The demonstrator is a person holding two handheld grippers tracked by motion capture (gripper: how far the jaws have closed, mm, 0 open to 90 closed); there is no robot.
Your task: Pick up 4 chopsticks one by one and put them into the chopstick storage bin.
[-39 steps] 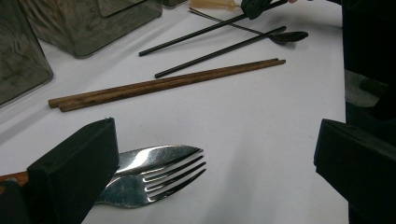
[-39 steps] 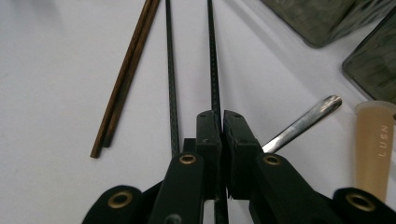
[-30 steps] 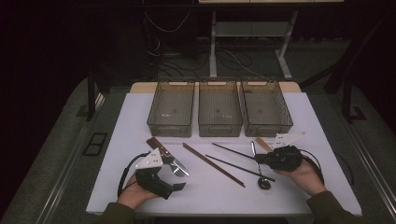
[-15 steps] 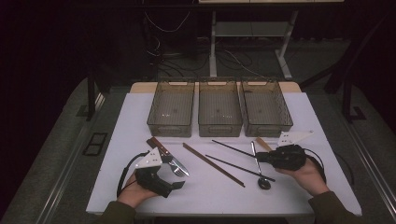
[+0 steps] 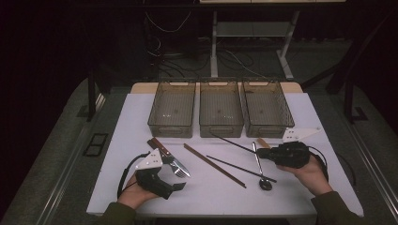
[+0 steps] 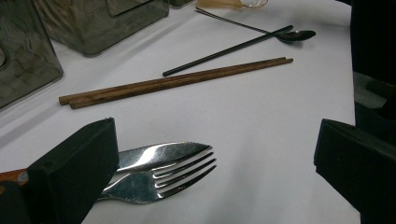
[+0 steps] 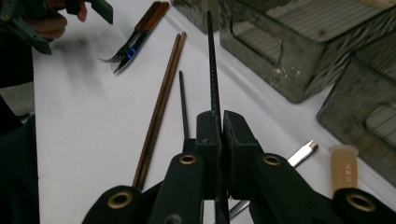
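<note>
- Right gripper clamped on black chopstick; keep level, lift clear of spoon.
- Left gripper jaws wide apart, empty, beside fork.
- Carry toward right bin.

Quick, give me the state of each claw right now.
Left claw: open, holding nothing; fork and knife lie by one jaw.
Right claw: shut on a black chopstick.

Both grippers black w/ blocky matte jaws; left gripper lower left of the high view, right gripper lower right. Each has a pale grey 3-cornered plate on top & a black cable looping behind. Brass-ringed screw holes along right arms. Dark olive sleeves at bottom edge
</note>
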